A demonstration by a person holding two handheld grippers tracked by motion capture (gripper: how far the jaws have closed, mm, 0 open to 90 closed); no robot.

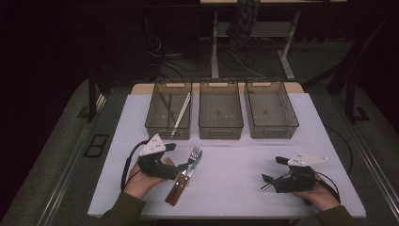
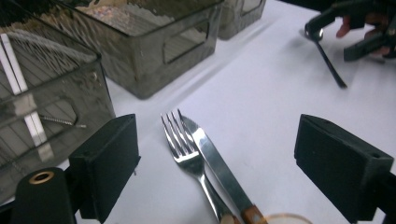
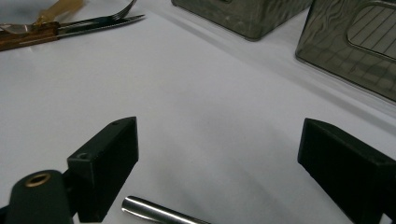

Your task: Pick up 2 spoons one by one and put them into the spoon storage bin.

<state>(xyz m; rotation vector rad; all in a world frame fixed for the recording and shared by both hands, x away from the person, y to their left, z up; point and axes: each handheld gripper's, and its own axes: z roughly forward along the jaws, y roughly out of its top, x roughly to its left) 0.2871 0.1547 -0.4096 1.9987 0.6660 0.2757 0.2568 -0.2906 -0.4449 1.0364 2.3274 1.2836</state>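
A fork (image 1: pixel 192 159) and a knife (image 1: pixel 184 178) with wooden handles lie side by side on the white table (image 1: pixel 235 197), tips toward the bins. My left gripper (image 1: pixel 178 156) stands open right at them. In the left gripper view the fork (image 2: pixel 182 144) and knife (image 2: pixel 219 168) lie on the table between its wide-apart jaws, untouched. At the front right my right gripper (image 1: pixel 274 169) is open too, with a metal utensil (image 1: pixel 267 185) lying by it. The utensil's round steel end (image 3: pixel 159 212) lies low between the right gripper's jaws, not clamped.
Three smoky see-through bins stand in a row at the back: left (image 1: pixel 168 123), middle (image 1: pixel 220 129), right (image 1: pixel 270 129). The left bin holds a white stick (image 1: pixel 181 113) and dark sticks. The table's front edge runs just ahead of both hands.
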